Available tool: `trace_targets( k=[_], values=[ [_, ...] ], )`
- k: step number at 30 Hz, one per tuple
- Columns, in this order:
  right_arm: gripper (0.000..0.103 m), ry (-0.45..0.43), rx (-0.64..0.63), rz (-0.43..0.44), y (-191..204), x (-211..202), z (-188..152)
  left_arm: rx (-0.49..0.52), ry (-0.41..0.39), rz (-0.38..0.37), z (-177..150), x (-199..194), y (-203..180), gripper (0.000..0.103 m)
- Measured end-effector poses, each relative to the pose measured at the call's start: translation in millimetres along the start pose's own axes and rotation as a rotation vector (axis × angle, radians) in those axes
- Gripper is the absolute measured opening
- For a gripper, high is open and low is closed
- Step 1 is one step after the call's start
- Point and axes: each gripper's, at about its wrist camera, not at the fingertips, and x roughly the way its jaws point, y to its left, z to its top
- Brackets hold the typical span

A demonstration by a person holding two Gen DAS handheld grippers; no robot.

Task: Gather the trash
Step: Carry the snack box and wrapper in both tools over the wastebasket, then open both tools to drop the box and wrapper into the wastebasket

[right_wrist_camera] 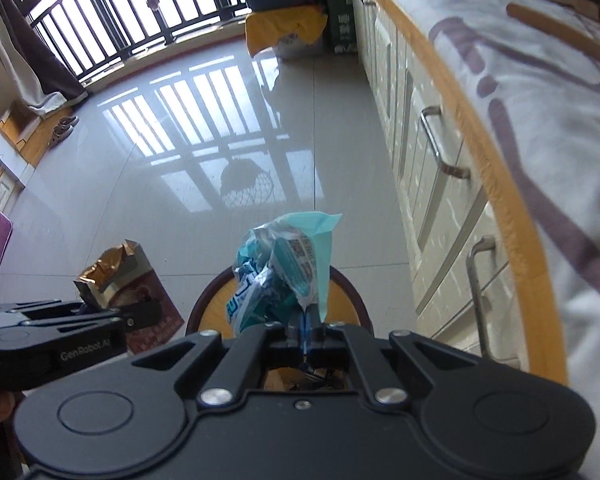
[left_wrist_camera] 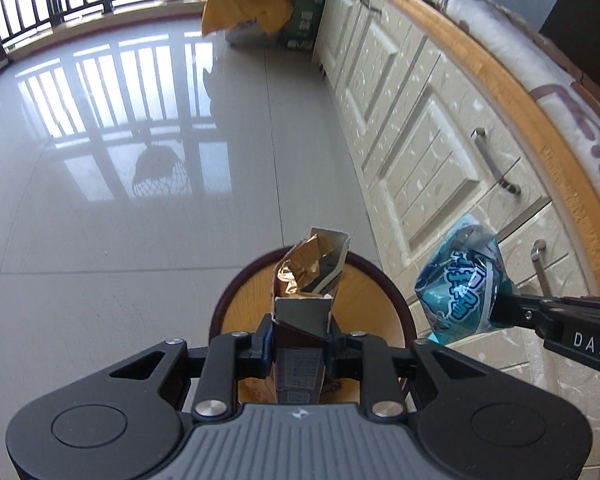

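My left gripper point(left_wrist_camera: 300, 336) is shut on a brown snack bag point(left_wrist_camera: 308, 280) with a torn gold-foil top, held over a round wooden bin point(left_wrist_camera: 240, 300) with a dark rim. The same brown bag point(right_wrist_camera: 116, 276) and the left gripper point(right_wrist_camera: 140, 318) show at the left of the right wrist view. My right gripper point(right_wrist_camera: 306, 330) is shut on a crumpled blue and white wrapper point(right_wrist_camera: 284, 272) above the bin point(right_wrist_camera: 208, 304). In the left wrist view that wrapper point(left_wrist_camera: 460, 284) hangs at the right, pinched by the right gripper point(left_wrist_camera: 500, 312).
Cream cabinets point(left_wrist_camera: 420, 140) with metal handles run along the right under a wood-edged counter point(right_wrist_camera: 480, 140) with a patterned cloth. Glossy tiled floor point(left_wrist_camera: 120, 240) spreads to the left. A yellow-covered pile and a green box point(left_wrist_camera: 308, 4) stand at the far wall by a barred window point(right_wrist_camera: 100, 12).
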Motion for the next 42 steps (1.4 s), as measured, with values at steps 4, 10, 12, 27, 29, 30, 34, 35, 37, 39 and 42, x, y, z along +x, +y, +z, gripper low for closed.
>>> trace_targets(
  k=[4,10,12,27,29,30,34,35,37,39,42],
  values=[
    [0.001,0.050,-0.002,0.009,-1.9,19.5,3.7,0.007,0.061,-0.003,-4.0,21.8,-1.8,0.025],
    [0.001,0.098,-0.060,-0.012,3.3,43.4,4.6,0.028,0.146,-0.029,-15.6,50.0,-4.3,0.026],
    [0.001,0.114,-0.083,-0.018,5.6,50.4,3.9,0.021,0.171,-0.048,-17.5,57.3,-3.7,0.026],
    [0.002,0.174,-0.093,-0.021,1.5,75.4,10.5,0.108,0.314,-0.064,-38.3,85.8,-11.8,0.044],
    [0.002,0.181,-0.098,-0.019,1.1,79.5,9.9,0.106,0.318,-0.059,-38.0,86.9,-10.9,0.047],
    [0.002,0.184,-0.100,-0.018,0.4,81.0,9.4,0.105,0.320,-0.057,-38.4,87.2,-10.5,0.048],
    [0.002,0.195,-0.106,-0.011,1.9,83.7,7.8,0.114,0.326,-0.043,-37.9,91.6,-12.9,0.056],
    [0.002,0.199,-0.105,-0.007,1.9,84.5,7.6,0.118,0.327,-0.038,-37.9,91.7,-13.0,0.059],
    [0.002,0.208,-0.100,0.001,1.8,85.7,7.3,0.124,0.326,-0.026,-37.3,92.9,-13.1,0.064],
    [0.002,0.214,-0.100,0.006,0.8,87.8,8.1,0.131,0.323,-0.010,-37.4,92.9,-12.8,0.070],
    [0.003,0.196,-0.111,0.018,2.2,86.7,7.5,0.151,0.325,0.008,-38.0,93.0,-13.7,0.079]
  ],
)
